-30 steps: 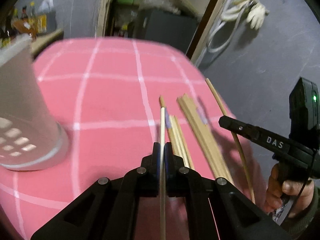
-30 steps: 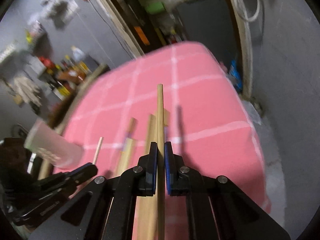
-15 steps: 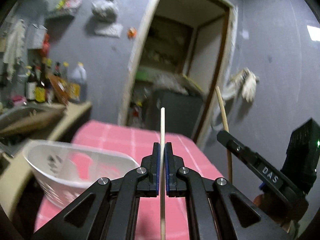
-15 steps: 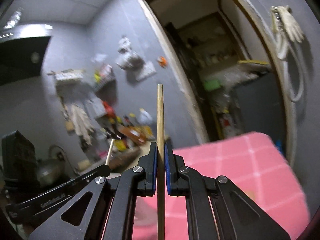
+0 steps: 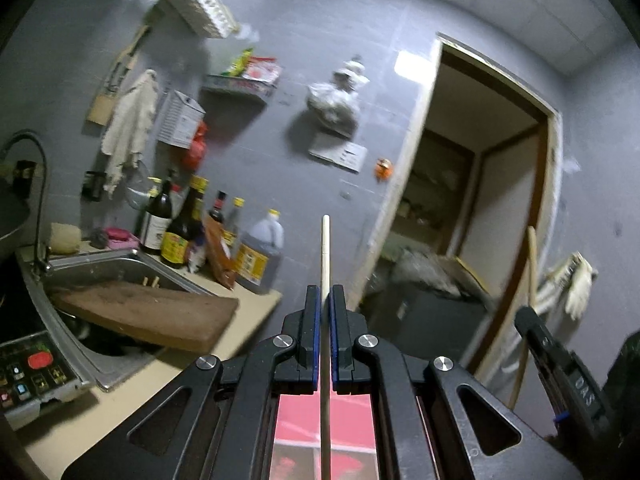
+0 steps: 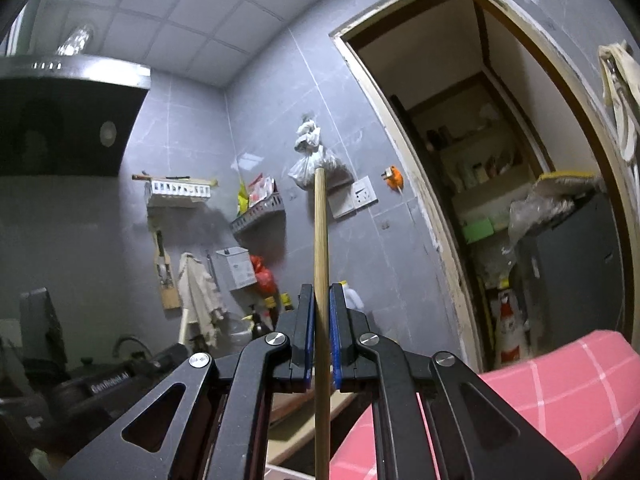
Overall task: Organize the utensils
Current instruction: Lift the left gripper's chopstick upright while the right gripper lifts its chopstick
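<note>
My left gripper (image 5: pixel 325 296) is shut on a pale wooden chopstick (image 5: pixel 325 248) that stands upright between the jaws, its tip pointing up at the wall. My right gripper (image 6: pixel 321 296) is shut on a darker wooden chopstick (image 6: pixel 320 240), also upright. The right gripper (image 5: pixel 560 364) and its chopstick (image 5: pixel 532 256) show at the right of the left wrist view. The left gripper (image 6: pixel 108 380) shows low left in the right wrist view. Both are raised above the pink checked tablecloth (image 6: pixel 552 392). The white holder and the other chopsticks are out of view.
A steel sink (image 5: pixel 116 268) with a wooden board (image 5: pixel 148 312) across it lies to the left, with several sauce bottles (image 5: pixel 208 236) behind it. An open doorway (image 5: pixel 476 208) is ahead on the right. A range hood (image 6: pixel 60 116) hangs at upper left.
Both grippers have lifted and tilted upward with their chopsticks. The table, white holder and remaining chopsticks have dropped out of sight; walls and ceiling now fill the views.
</note>
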`<state>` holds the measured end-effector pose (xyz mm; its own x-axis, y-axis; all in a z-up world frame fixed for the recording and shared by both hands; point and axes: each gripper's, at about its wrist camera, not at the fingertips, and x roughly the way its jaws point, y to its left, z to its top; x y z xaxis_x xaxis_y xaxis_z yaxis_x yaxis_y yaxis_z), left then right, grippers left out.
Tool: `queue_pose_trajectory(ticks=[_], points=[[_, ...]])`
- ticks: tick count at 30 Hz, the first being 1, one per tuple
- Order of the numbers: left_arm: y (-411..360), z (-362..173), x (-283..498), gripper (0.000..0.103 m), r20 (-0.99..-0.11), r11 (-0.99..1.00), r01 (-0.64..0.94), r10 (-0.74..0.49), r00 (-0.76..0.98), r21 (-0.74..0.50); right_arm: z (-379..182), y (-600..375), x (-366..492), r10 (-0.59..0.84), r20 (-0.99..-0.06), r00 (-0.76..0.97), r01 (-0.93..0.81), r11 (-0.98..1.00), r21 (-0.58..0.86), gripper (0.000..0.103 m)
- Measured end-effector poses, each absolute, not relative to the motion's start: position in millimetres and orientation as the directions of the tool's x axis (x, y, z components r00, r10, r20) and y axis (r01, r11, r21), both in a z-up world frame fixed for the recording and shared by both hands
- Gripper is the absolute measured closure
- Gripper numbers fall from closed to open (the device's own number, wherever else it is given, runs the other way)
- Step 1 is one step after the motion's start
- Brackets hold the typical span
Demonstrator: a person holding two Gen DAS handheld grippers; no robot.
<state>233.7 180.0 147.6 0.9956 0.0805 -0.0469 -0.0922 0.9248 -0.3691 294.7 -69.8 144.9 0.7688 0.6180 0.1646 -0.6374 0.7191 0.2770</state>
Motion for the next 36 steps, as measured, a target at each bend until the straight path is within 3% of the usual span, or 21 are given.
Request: queue_pose_trajectory(ticks=[8, 15, 27, 36], points=[[190.8, 123.7, 245.7, 0.101, -0.039, 0.905, -0.136, 0.132, 0.991, -0.404, 124.8, -51.7, 299.8, 0.589, 0.147, 0.794, -0.607, 0.768, 0.202, 0.098], [176.6, 104.2, 249.8, 0.101, -0.07, 0.914, -0.17, 0.155, 0.985, -0.369, 107.0, -49.7, 304.9, 0.588, 0.071, 0.806, -0.59, 0.786, 0.185, 0.098], [141.0, 81.0, 243.4, 0.1, -0.193, 0.957, -0.14, 0.091, 0.977, -0.256, 91.3, -54.5, 295.0, 0.607, -0.11, 0.787, -0.584, 0.79, 0.185, 0.097], [131.7, 71.0, 241.7, 0.098, -0.285, 0.955, -0.102, 0.02, 0.958, -0.277, 83.9, -59.5, 288.6, 0.61, -0.18, 0.772, -0.584, 0.792, 0.18, 0.096]])
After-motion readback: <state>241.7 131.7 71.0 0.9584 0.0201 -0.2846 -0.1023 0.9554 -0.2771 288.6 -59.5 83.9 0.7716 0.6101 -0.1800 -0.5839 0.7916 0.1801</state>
